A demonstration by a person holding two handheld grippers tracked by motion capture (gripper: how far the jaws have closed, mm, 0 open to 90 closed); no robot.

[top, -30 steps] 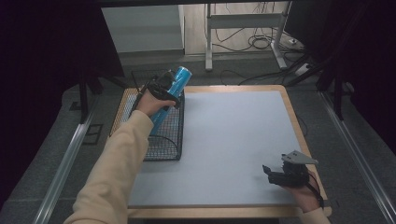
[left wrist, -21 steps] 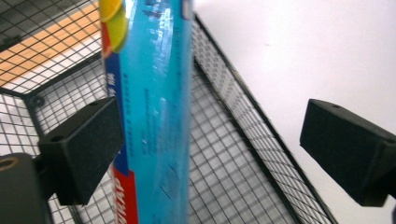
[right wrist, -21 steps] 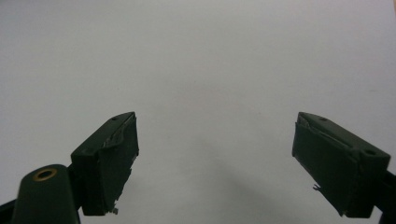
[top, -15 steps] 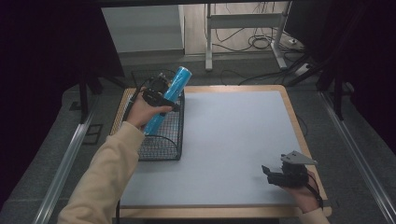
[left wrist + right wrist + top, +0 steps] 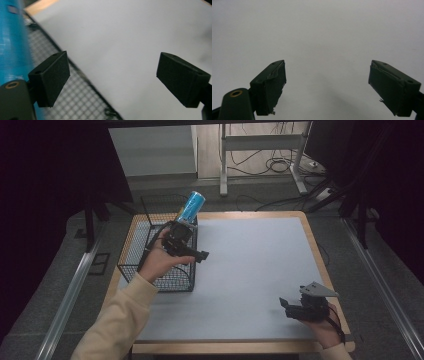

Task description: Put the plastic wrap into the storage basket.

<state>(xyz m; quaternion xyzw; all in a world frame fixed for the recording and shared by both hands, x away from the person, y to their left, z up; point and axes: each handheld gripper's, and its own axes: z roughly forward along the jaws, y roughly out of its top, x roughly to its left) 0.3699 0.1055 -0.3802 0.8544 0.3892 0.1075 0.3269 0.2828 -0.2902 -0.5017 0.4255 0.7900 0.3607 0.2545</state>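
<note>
A blue can [image 5: 191, 206] leans tilted in the far right corner of a black wire basket [image 5: 131, 240], its top sticking out above the rim. My left gripper [image 5: 197, 252] hovers over the basket's right side, just nearer than the can and apart from it. In the left gripper view the can [image 5: 11, 37] runs along the left edge, outside the left gripper [image 5: 112, 77]. The jaws are open, have just been closing a little, and have nothing between them. My right gripper [image 5: 286, 307] rests low over the mat at the near right, and the right gripper [image 5: 327, 85] is open and empty.
A pale grey mat [image 5: 250, 255] covers the wooden table [image 5: 312, 237]. The basket stands on the table's left part. Table legs and cables lie on the floor beyond the far edge.
My left hand has drawn back from the can, toward the near side and to the right. The can stays leaning in the basket. The right hand has kept still.
</note>
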